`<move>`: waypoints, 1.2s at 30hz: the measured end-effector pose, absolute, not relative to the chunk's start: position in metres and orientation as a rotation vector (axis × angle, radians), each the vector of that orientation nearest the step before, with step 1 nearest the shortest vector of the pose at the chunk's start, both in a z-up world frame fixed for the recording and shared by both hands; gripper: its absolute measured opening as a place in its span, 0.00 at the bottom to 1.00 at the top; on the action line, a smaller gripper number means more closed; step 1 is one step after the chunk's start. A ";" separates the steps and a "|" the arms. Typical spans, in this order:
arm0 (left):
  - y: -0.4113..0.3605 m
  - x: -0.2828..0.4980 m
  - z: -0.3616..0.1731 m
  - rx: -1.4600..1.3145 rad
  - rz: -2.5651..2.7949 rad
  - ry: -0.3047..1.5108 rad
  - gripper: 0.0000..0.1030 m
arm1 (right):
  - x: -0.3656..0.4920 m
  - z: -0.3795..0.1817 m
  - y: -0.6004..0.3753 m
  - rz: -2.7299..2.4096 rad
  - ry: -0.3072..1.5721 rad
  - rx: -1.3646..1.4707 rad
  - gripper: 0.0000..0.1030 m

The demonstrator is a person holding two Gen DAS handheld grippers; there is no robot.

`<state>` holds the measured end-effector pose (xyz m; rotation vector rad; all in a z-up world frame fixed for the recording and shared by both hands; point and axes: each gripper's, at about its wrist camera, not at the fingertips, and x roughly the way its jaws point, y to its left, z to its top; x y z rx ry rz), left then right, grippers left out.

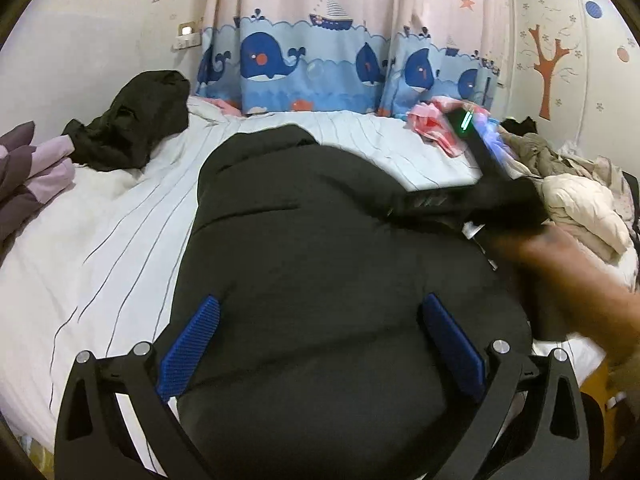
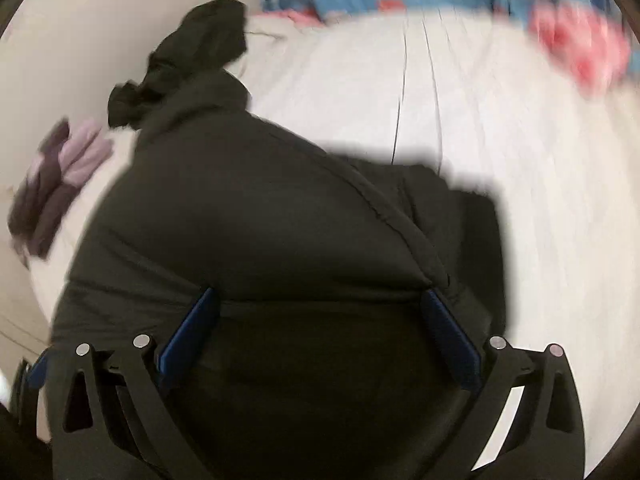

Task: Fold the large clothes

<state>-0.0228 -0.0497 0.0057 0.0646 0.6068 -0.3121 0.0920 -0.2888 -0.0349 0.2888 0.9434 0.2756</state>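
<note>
A large black padded jacket (image 1: 320, 232) lies spread on the bed's white striped sheet (image 1: 120, 232). My left gripper (image 1: 320, 336) hovers over the jacket's near end, open, its blue pads (image 1: 192, 344) wide apart with the padding bulging between them. At the jacket's right edge a hand (image 1: 560, 264) holds the right tool's blurred black body (image 1: 496, 196). In the blurred right wrist view the same jacket (image 2: 260, 208) fills the middle. My right gripper (image 2: 320, 332) is open over it, and a seam fold runs between its blue pads (image 2: 452, 340).
A crumpled black garment (image 1: 132, 132) sits at the back left, with purple folded cloth (image 1: 28, 168) beside it. Pink fabric (image 1: 436, 120) and a beige clothes heap (image 1: 580, 200) lie at the right. A whale-print curtain (image 1: 320, 60) hangs behind the bed.
</note>
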 end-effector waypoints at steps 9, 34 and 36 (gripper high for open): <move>-0.049 -0.020 0.005 0.067 -0.282 0.621 0.94 | 0.040 -0.005 -0.324 0.266 0.875 0.353 0.93; -0.069 -0.023 0.003 0.181 -0.218 0.621 0.94 | -0.032 -0.039 -0.342 0.247 1.042 0.251 0.93; -0.057 -0.023 0.009 0.118 -0.264 0.624 0.94 | -0.038 -0.026 -0.343 0.235 1.006 0.249 0.93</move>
